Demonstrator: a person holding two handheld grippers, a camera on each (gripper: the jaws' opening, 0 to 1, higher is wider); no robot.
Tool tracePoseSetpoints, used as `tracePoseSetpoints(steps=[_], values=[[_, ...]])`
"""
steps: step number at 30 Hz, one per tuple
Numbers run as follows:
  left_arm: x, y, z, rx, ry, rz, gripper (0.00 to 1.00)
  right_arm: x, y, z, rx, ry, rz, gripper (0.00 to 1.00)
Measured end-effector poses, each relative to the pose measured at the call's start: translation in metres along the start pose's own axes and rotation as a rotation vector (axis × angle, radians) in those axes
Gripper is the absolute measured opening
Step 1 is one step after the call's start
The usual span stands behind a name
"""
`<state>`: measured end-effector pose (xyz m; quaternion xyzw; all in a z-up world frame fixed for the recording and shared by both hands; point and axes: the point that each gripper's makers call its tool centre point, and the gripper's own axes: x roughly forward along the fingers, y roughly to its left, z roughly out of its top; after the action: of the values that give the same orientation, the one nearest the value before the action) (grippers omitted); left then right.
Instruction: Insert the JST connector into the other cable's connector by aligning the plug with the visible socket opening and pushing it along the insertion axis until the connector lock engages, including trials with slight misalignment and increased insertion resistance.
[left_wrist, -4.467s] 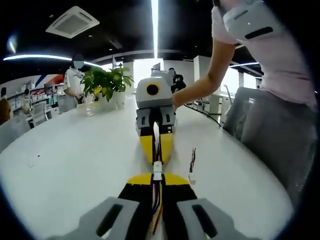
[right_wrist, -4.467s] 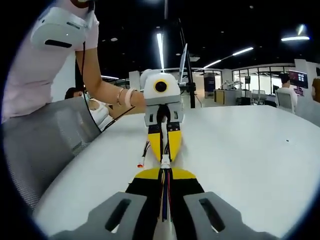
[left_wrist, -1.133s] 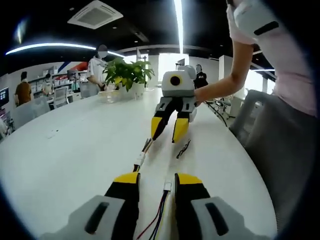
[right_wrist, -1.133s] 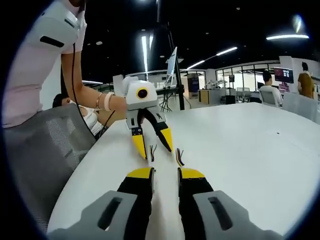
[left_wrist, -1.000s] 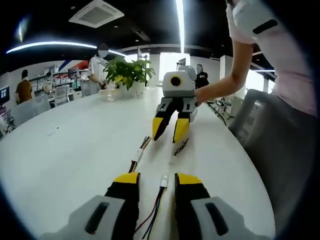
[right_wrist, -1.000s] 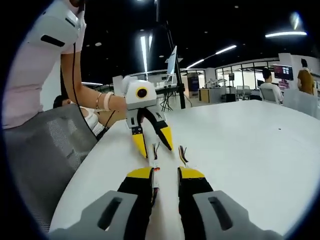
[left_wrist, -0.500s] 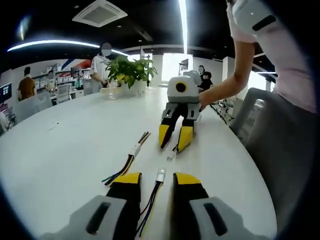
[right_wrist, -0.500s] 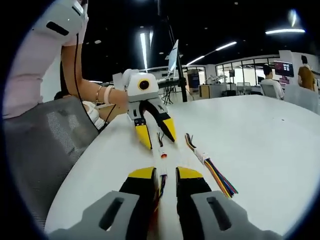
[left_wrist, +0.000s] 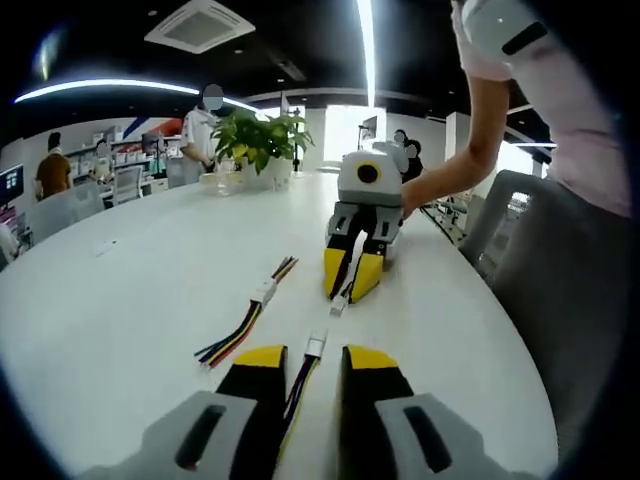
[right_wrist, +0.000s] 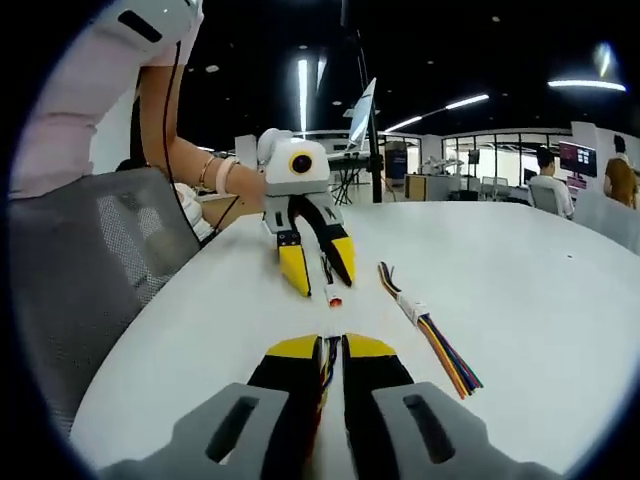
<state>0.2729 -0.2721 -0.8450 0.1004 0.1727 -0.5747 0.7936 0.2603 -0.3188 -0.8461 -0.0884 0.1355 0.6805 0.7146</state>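
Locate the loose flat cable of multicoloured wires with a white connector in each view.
Left gripper view: multicoloured cable lies left of centre on the white table.
Right gripper view: same cable, right of centre.
Shared landmark: grey mesh chair beside the table.

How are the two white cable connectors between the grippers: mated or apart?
Apart. Left gripper view: bare white table separates the near white connector by the left gripper from the far connector by the right gripper.

White-plugged cable (left_wrist: 313, 352) lies between tongs; second cable (left_wrist: 346, 297) apparently pinched; spare harness (left_wrist: 247, 319) flat.
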Motion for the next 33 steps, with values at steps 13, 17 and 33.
tracePoseSetpoints(steps=[13, 17, 33], values=[[0.0022, -0.0020, 0.0022, 0.002, -0.017, -0.004, 0.10, 0.0036, -0.0029, 0.0026, 0.005, -0.007, 0.001, 0.06], [0.0017, -0.0031, 0.0026, 0.003, -0.023, -0.012, 0.07, 0.0040, -0.0043, 0.0019, 0.005, -0.007, 0.004, 0.06], [0.0038, -0.0022, 0.0043, -0.002, -0.017, -0.012, 0.01, 0.0047, -0.0092, 0.0001, 0.038, -0.016, -0.001, 0.04]])
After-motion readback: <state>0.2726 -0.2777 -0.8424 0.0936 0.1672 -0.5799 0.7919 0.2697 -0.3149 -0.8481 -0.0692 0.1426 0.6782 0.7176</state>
